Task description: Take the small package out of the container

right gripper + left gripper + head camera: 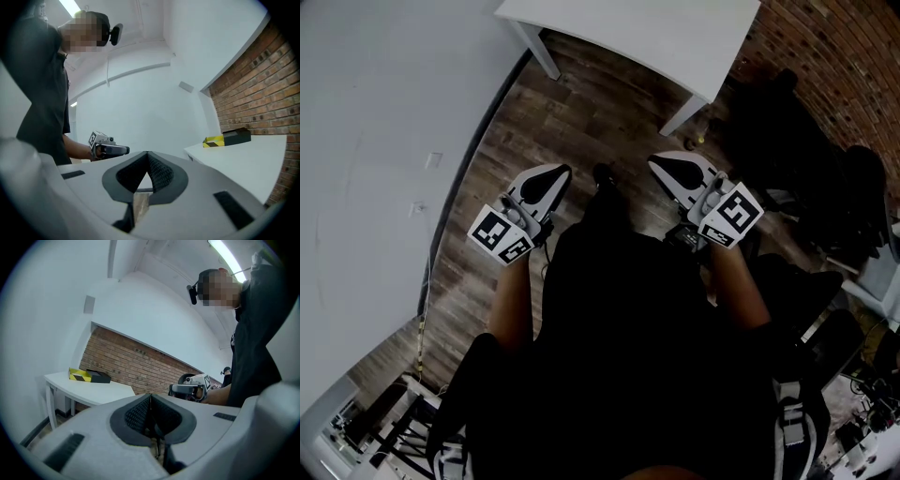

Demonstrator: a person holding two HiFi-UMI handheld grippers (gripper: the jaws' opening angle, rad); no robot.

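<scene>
White and wide, the counter [656, 37] stands at 12 o'clock from the person, across a stretch of dark wooden floor [534, 122], and it is well apart from both tools. On its top lies the container [227, 138], a low box that is part black and part striped yellow and black. In the right gripper view it sits at 3 o'clock, in the left gripper view at 9 o'clock. The small package cannot be seen from here; I judge it is inside the container.

The left claw [555, 174] and the right claw [664, 163] are each closed tip against tip, with nothing between them.

The step in hand is, I think, the approach. To do it well, walk up until the container lies close in front. Open one claw before it comes over the container, and keep the other free to steady the container.
</scene>
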